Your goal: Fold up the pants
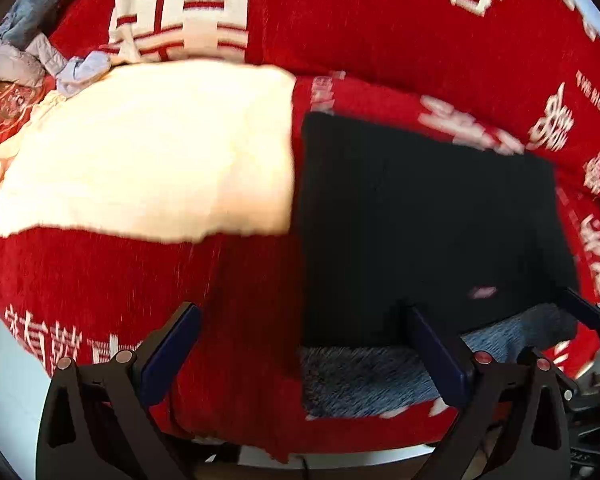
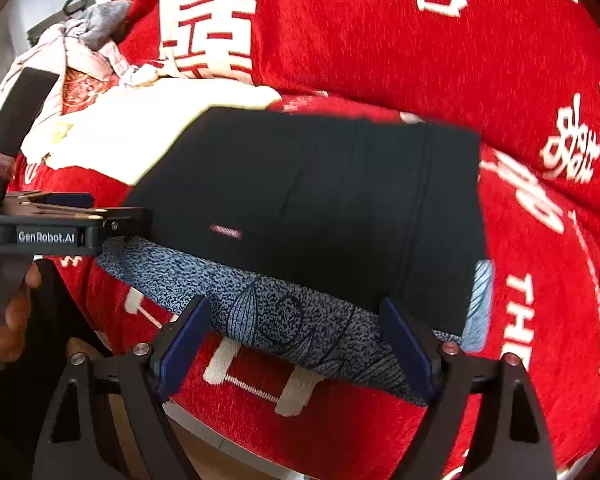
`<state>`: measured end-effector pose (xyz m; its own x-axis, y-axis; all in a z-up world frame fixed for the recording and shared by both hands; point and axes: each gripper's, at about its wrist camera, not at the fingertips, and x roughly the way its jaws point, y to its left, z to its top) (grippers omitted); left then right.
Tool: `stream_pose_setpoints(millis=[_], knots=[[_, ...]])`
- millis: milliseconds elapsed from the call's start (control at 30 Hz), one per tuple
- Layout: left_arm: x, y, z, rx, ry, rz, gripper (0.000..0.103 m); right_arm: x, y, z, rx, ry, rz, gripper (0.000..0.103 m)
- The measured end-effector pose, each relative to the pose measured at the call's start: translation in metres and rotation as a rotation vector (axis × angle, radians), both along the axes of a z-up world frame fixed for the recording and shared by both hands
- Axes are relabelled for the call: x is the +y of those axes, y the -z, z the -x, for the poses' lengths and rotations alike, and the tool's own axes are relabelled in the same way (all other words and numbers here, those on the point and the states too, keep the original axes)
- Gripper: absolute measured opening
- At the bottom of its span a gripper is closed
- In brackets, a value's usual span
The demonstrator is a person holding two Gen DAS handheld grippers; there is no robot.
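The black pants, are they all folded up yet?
Nearly. The black folded pants already lie as a neat rectangle on a speckled blue folded garment. Both the left gripper and right gripper are open, holding nothing. Little seems left besides maybe tidying.

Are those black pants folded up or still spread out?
Folded: the black pants form a compact rectangle with straight edges, stacked on a blue patterned garment.

White lettering "GenRobot.AI" is printed on a black label on the side of the left gripper (image 2: 60, 220), seen at the left edge of the right wrist view. The red blanket (image 2: 380, 60) carries large white Chinese double-happiness characters, 囍, and small white English capitals starting "THE", partly cut off; the remaining letters are too blurred to read.
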<state>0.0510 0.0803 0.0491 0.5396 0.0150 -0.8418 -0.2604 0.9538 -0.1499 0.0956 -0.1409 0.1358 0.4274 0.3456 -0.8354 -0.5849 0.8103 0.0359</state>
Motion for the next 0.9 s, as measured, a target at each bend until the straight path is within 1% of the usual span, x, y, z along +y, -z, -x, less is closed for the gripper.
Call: stream_pose_setpoints(millis=[67,167,267,400,500,600,667,800,900], knots=[[0.001,-0.014,-0.009,-0.029,0.001,-0.008,0.103,-0.004,-0.015,-0.012,-0.036,0.009,-0.031,0.089],[-0.006,-0.029,-0.036,-0.037,0.017,-0.042,0.103,-0.004,-0.027,-0.044,-0.061,0.034,-0.053,0.089],[-0.019,-0.033,-0.071,-0.014,0.029,-0.093,0.103,0.002,-0.024,-0.081,-0.035,0.048,-0.070,0.089],[-0.027,-0.024,-0.108,0.039,0.022,-0.121,0.103,0.013,-0.008,-0.120,0.007,0.060,-0.042,0.089],[-0.030,-0.011,-0.121,0.079,0.021,-0.121,0.103,0.015,0.005,-0.133,0.036,0.060,-0.026,0.089],[-0.034,0.002,-0.126,0.106,0.027,-0.121,0.103,0.014,0.016,-0.141,0.072,0.065,-0.031,0.089],[-0.035,0.007,-0.126,0.108,0.029,-0.115,0.103,0.013,0.021,-0.145,0.094,0.070,-0.043,0.089],[-0.028,0.014,-0.130,0.116,0.025,-0.067,0.103,0.012,0.031,-0.150,0.123,0.075,-0.046,0.089],[-0.027,0.018,-0.132,0.117,0.027,-0.057,0.103,0.016,0.035,-0.151,0.124,0.063,-0.039,0.095]])
